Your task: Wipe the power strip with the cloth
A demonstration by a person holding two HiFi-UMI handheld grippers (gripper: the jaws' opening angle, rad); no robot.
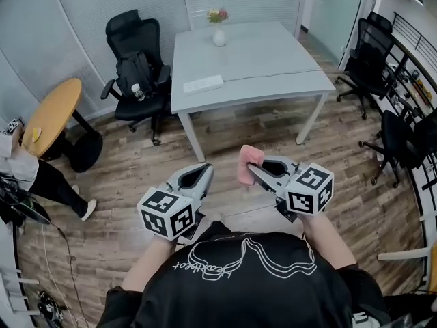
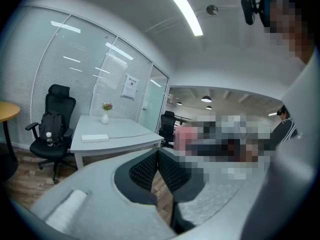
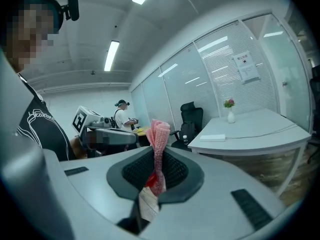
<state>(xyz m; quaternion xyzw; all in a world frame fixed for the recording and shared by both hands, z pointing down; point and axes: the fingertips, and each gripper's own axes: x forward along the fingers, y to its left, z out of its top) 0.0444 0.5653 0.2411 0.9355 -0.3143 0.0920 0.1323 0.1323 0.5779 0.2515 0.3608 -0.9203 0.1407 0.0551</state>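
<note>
The white power strip lies near the front left corner of the grey table, far ahead of both grippers; its cord runs off to the right. It also shows small in the left gripper view as the power strip and in the right gripper view as the power strip. My right gripper is shut on a pink cloth, which sticks up from between the pads as the cloth. My left gripper is shut with nothing in it, its pads meeting in the gripper. Both hang above the wooden floor, close to my chest.
A vase of flowers stands at the table's far edge. A black office chair with a bag and bottle sits left of the table, with a round wooden table further left. More chairs stand at the right. A person is at the left edge.
</note>
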